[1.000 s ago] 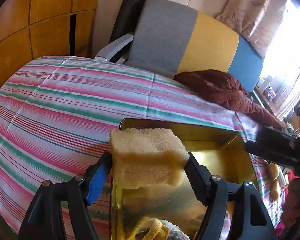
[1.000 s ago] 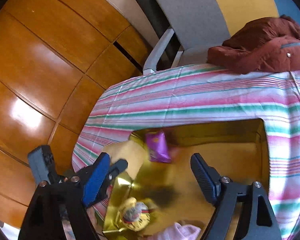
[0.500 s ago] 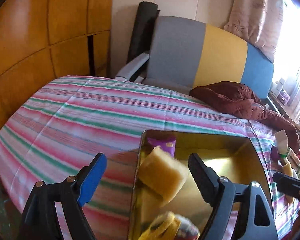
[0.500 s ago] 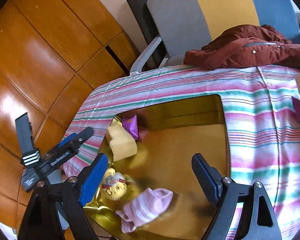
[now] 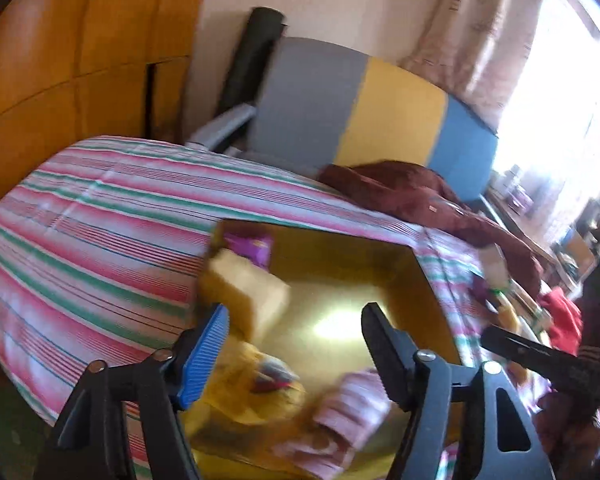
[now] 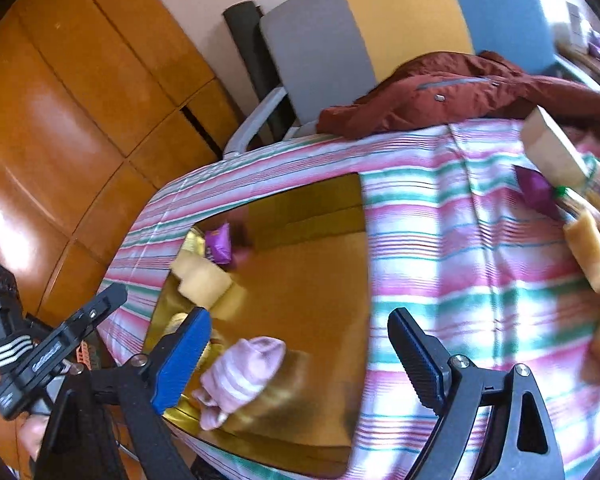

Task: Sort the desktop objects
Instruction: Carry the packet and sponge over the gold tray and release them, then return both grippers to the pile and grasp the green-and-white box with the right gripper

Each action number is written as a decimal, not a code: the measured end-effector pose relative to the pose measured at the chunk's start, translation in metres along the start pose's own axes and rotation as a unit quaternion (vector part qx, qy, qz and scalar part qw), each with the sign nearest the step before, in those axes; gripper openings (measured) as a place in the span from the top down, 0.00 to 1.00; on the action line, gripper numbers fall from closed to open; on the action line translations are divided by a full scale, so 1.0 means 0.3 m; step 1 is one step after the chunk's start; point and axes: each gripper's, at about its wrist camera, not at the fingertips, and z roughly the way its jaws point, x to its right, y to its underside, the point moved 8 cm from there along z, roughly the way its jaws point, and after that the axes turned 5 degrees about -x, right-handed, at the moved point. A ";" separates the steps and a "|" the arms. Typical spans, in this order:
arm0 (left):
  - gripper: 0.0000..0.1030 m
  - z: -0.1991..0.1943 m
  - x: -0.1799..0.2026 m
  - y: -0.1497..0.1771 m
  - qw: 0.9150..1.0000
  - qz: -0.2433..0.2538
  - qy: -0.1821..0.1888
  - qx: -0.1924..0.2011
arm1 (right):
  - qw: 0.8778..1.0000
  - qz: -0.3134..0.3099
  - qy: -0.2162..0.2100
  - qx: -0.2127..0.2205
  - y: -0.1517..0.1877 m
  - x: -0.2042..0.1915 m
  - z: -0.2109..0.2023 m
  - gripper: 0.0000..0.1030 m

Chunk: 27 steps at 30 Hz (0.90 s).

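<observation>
Left wrist view: the left gripper, jaws parted, empty and just narrowed, hangs above the gold tray, where the yellow sponge lies beside a purple packet. The right gripper, jaws widening, holds nothing.

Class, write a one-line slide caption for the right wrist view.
Open right gripper above a shiny gold tray holding a yellow sponge, purple packet and pink striped sock.
</observation>
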 end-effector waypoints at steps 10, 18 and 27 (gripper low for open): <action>0.35 0.023 0.295 0.063 0.994 0.074 0.072 -0.033 | 0.996 0.076 0.047 0.025 0.058 0.279 -0.155 0.12; 0.35 0.050 0.511 0.121 0.983 0.121 0.120 -0.063 | 0.979 0.166 0.097 0.065 0.113 0.579 -0.376 0.12; 0.35 0.085 0.708 0.186 0.970 0.161 0.156 -0.096 | 0.955 0.249 0.090 0.136 0.105 0.814 -0.608 0.10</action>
